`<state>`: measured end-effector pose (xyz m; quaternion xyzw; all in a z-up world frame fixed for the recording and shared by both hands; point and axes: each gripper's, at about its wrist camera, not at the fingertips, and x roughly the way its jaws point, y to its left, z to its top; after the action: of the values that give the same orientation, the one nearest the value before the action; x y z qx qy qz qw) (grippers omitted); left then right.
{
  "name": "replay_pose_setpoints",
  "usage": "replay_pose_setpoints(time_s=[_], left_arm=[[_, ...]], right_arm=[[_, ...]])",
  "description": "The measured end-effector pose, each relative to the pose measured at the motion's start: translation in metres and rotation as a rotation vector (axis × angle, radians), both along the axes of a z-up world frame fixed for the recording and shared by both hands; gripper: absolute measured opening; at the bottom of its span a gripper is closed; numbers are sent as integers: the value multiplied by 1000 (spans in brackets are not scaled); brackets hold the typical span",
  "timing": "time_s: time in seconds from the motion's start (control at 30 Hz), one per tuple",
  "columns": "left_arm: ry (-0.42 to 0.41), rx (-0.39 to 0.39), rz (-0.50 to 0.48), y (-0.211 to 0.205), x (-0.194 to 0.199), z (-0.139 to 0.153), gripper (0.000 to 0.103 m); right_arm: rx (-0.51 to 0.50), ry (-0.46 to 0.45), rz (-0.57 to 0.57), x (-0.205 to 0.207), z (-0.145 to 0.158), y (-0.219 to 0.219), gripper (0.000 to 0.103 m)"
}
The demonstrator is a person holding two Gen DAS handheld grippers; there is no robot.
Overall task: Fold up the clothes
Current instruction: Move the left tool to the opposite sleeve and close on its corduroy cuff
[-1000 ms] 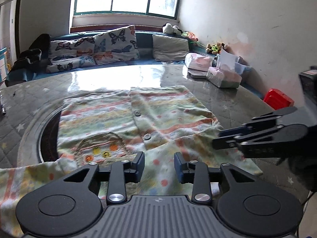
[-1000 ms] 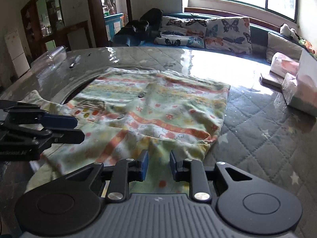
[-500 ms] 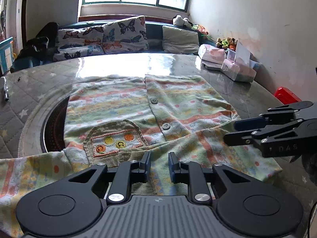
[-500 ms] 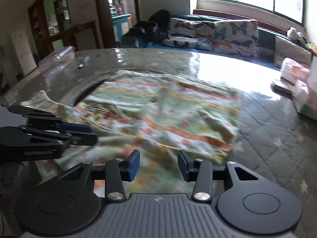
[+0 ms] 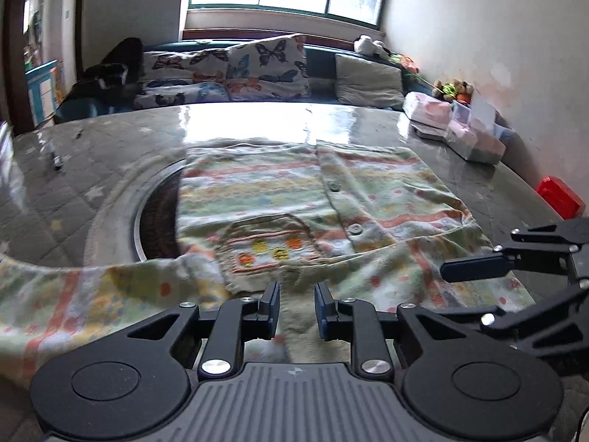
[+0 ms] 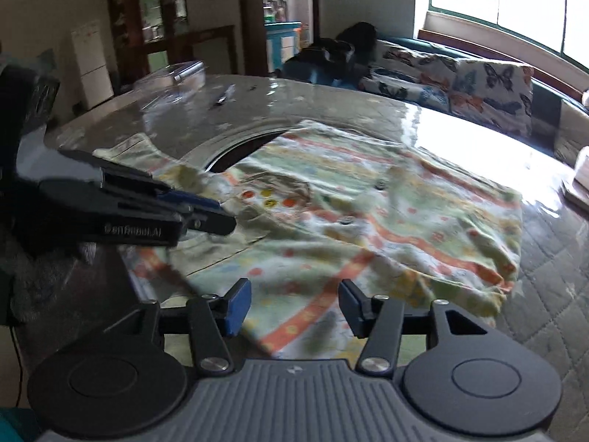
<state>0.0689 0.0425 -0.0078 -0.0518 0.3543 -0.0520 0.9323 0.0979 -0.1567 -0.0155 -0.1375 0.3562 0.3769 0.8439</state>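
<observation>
- Left wrist view: the shirt lies spread on the grey quilted table, front side up, with buttons down the middle and a little pocket with orange and yellow dots on it.
- The left gripper sits right at the near edge of the shirt. Its fingers are only a narrow way apart and a bunched strip of the fabric runs up between them, so it looks pinched, though whether the pads really press is hard to call.
- The right gripper pokes in from the right edge, over the shirt's right side, one blue finger above and one below with a clear gap.
- Right wrist view: the right gripper's jaws have just been opening; they stand well spread with the shirt lying flat under them, not gripped.
- The left gripper comes in from the left, tips down at the shirt's near edge by the pocket.
- Butterfly pillows sit on the bench behind the table.
</observation>
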Motion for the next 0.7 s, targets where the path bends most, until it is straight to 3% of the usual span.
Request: replay_pose_setpoints(time_s=[0.27,0.7], left_arm=[[-33,14,173,43,-33,9,40],[-46,56,673,161,-61,9,48]], right_arm=[[-11,-13,18,-7,-4,9,57],[27,-7,-38,-2,1,-5,59]])
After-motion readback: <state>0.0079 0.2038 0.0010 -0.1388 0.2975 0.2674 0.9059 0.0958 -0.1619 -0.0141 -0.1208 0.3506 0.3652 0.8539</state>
